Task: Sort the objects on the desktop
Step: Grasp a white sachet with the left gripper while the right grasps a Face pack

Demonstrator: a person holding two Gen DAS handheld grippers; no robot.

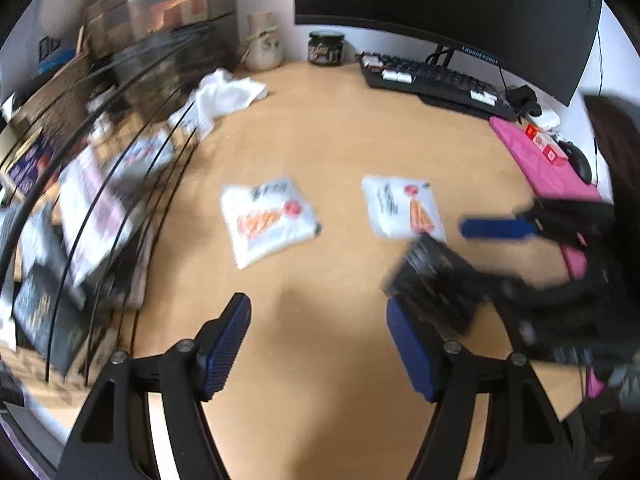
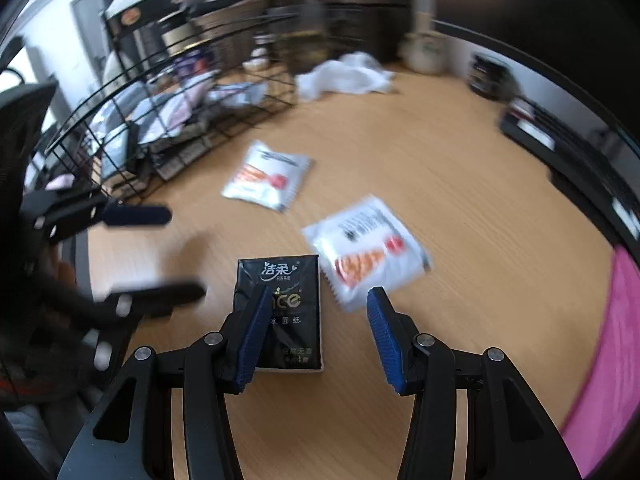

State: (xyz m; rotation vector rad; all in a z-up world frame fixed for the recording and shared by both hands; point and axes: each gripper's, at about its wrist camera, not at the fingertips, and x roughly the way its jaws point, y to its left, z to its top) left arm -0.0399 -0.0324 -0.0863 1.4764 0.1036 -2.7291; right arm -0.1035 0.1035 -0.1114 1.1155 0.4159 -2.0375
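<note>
While right gripper [image 2: 316, 332] clamps black tissue pack [image 2: 282, 280], left gripper [image 1: 318, 344] spread, empty

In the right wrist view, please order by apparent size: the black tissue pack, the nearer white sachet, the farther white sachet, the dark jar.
1. Nearer white sachet and black tissue pack: alike, unsure.
2. Farther white sachet.
3. Dark jar.
Nearness to the camera enlarges the first two.

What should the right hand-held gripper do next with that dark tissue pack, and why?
Probably carry it left toward the wire basket. In the right hand-held gripper, the dark tissue pack sits against one pad, sharp while the desk blurs, so it seems carried, though a gap shows at the other pad. The basket already holds packets.
</note>
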